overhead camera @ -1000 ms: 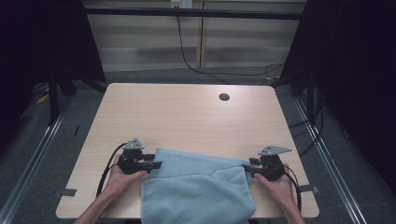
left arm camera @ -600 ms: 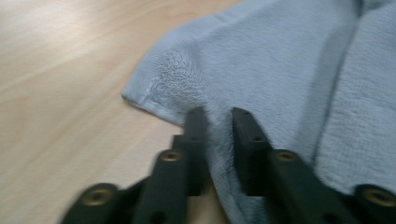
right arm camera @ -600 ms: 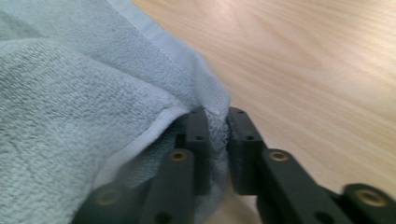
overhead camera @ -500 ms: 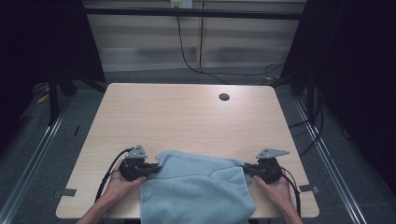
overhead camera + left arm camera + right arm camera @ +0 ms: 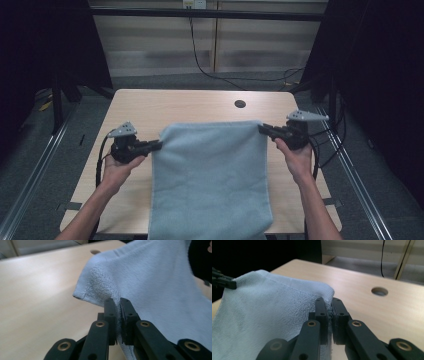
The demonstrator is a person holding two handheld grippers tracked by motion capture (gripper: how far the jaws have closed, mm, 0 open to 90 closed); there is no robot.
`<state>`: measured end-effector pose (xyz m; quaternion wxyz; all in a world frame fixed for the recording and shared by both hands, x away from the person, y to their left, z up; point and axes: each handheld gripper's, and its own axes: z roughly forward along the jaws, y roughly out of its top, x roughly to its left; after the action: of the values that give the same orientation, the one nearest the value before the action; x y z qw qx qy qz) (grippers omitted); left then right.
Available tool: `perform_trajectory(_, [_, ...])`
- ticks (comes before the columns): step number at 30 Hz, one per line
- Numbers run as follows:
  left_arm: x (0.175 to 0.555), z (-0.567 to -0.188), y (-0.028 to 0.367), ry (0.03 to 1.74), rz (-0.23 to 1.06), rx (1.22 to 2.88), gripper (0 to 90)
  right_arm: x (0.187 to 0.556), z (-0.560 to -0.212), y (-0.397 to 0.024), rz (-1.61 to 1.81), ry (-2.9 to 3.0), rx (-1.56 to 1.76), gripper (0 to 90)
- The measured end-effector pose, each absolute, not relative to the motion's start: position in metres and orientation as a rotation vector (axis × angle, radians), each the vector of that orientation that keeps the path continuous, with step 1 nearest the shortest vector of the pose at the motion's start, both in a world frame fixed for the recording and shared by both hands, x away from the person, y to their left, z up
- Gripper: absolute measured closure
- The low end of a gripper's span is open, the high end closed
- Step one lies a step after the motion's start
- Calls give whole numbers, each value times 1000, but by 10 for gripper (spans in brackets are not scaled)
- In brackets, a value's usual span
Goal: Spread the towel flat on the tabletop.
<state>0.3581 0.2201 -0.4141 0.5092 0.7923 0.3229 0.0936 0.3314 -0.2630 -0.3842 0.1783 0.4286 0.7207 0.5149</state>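
Table (image 5: 200,107) first: light wood, with a round hole (image 5: 240,104) at about one o'clock from its centre and dark floor on all sides. Over it hangs the pale blue towel (image 5: 210,180), stretched between the two grippers; its top edge runs from nine o'clock to three o'clock across the middle of the table, and its body drapes toward six o'clock, past the near edge.

The left gripper (image 5: 159,145) sits at nine o'clock and is clamped on the towel's top left corner. In the left gripper view the jaws are pinched narrow on a small fold of terry, with the corner tip poking out beyond the pads. The right gripper (image 5: 261,128) sits at three o'clock and is clamped likewise on the top right corner; in the right gripper view only the hem is caught.

Judged risks, biggest first. The lower end hanging off the near edge could drag or snag on the table lip as the cloth moves, pulling the sheet askew. Uneven height between the hands would slant the top edge and spoil any fold. Smallest but most likely: each bite is shallow, near the hem, so a sharp tug could slide a corner out of the pads.
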Motion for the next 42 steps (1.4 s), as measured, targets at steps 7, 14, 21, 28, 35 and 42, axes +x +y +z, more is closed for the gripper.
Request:
perform_trajectory(7, [399, -401, 228, 882, 287, 1824, 853, 384, -371, -250, 1415, 2033, 1239, 854])
perform_trajectory(14, [418, -423, 231, 1008, 294, 1831, 699, 412, -398, -246, 1320, 2032, 1375, 662])
perform_trajectory(21, [400, -439, 240, 985, 249, 1873, 654, 386, -410, -259, 1368, 2065, 1369, 644])
perform_trajectory(28, [368, -457, 232, 916, 181, 1925, 611, 349, -427, -260, 1335, 2165, 1325, 629])
perform_trajectory(35, [335, -472, 228, 851, 104, 1986, 584, 308, -462, -243, 1354, 2289, 1287, 601])
perform_trajectory(42, [324, -488, 228, 823, 102, 2029, 563, 285, -485, -236, 1298, 2393, 1267, 549])
